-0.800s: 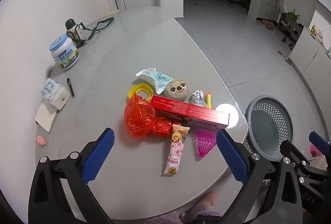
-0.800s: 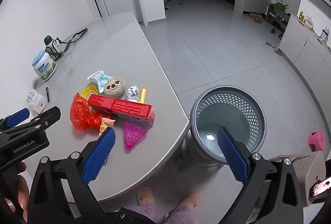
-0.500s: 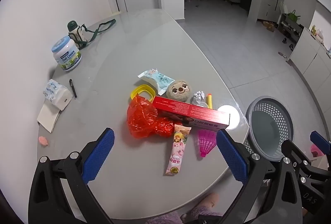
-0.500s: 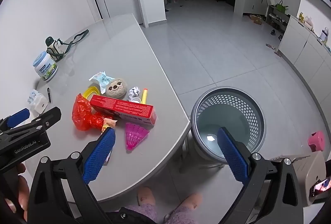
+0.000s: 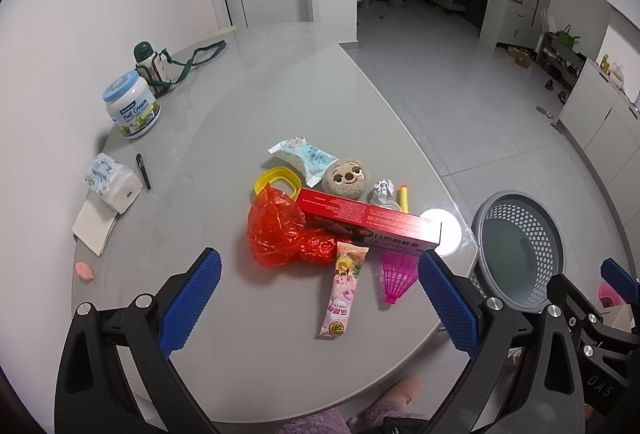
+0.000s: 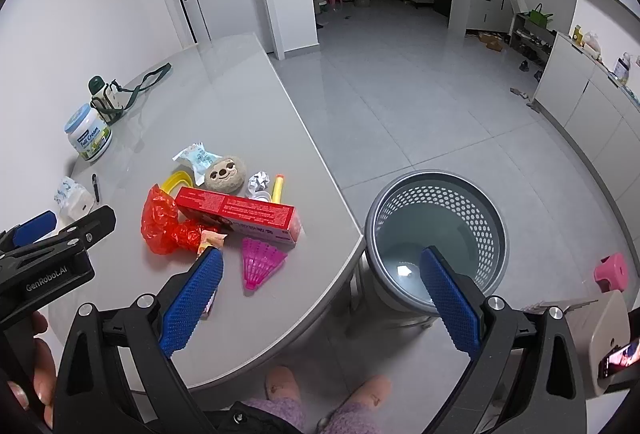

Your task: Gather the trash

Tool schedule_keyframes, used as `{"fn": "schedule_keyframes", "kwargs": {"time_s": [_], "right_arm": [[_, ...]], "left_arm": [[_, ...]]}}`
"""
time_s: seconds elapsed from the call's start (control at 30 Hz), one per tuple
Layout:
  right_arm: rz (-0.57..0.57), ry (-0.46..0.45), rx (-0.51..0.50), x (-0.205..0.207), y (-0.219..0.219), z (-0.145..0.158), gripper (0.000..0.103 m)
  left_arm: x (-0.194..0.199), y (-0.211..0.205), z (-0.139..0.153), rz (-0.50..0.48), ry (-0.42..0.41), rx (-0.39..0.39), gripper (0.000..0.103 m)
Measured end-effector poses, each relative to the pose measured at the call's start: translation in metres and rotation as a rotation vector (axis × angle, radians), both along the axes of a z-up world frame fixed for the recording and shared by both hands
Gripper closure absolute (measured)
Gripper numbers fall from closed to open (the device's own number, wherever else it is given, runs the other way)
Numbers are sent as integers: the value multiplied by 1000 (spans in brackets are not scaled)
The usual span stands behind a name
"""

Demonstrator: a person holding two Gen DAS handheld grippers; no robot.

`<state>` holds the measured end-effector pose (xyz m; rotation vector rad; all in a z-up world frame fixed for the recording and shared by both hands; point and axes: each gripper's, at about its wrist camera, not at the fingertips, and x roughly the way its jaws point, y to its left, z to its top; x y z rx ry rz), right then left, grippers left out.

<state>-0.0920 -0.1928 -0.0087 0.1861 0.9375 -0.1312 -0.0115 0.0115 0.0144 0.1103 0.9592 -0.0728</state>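
Left gripper (image 5: pixel 319 298): jaws spread wide, nothing between them, held above the table (image 5: pixel 248 105).
Red plastic bag (image 5: pixel 280 230): just ahead of the left gripper, touching the long red box (image 5: pixel 368 220).
Pink snack wrapper (image 5: pixel 344 288): between the left fingers' line of sight, beside the pink fan-shaped piece (image 5: pixel 394 276).
Right gripper (image 6: pixel 318 300): jaws spread, empty.
Basket (image 6: pixel 436 238): on the floor ahead of the right finger, beside the table edge.

Both tools are showing black angular frames with silver screw heads at the joints and blue, finely ribbed pads (image 5: pixel 192 304) on the fingers. The left gripper (image 6: pixel 60 234) is carrying white "GenRobot.AI" lettering along its side. Below the right gripper (image 6: pixel 320 298), the person is wearing fuzzy lilac trousers (image 6: pixel 280 410) and pink slippers (image 6: pixel 282 384).
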Motion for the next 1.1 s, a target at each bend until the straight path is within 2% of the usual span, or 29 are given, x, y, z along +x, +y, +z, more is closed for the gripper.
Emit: {"fn": "schedule_keyframes", "kwargs": {"time_s": [0.47,1.1], "right_arm": [[-5,-7,5,-3,-3,3,9],[-19,-2,11,24,-18,1,9]], "left_arm": [[-4,-5,2,-1,-16,12,6],[23,-6,9,-10,-9,7,6]]}}
